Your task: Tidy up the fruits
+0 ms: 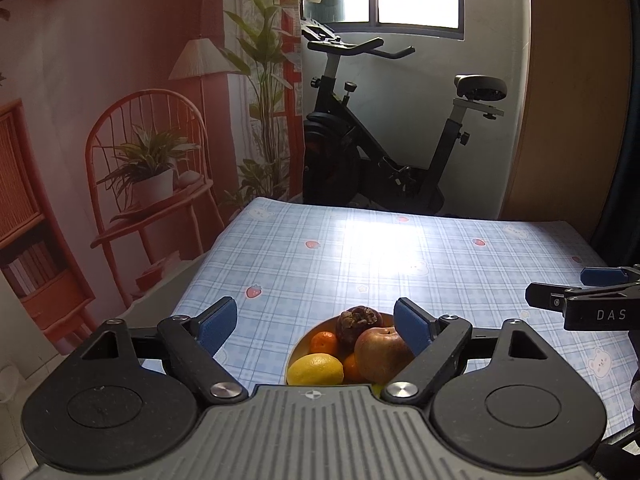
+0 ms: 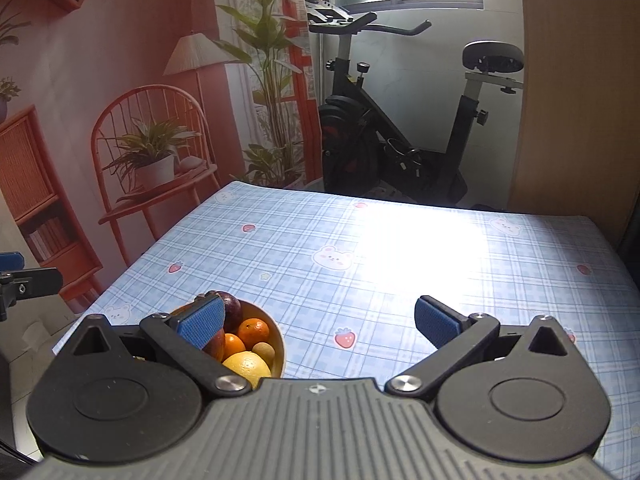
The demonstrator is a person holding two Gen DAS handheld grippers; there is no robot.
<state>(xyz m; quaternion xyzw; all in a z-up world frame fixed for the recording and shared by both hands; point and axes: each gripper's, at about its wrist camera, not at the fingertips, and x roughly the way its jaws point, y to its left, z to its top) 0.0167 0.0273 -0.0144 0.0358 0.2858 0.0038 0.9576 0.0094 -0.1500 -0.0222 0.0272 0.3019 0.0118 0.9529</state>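
A bowl of fruit sits at the near edge of the table. In the left wrist view it holds a yellow lemon, a red-yellow apple, a dark mangosteen and oranges. My left gripper is open and empty, hovering just above the bowl. In the right wrist view the bowl lies low left with the lemon, an orange, a dark purple fruit and a small green fruit. My right gripper is open and empty, to the right of the bowl.
The table carries a blue plaid cloth with strawberry and bear prints. An exercise bike stands behind the far edge. A printed backdrop hangs at the left. The right gripper's body shows at the right in the left wrist view.
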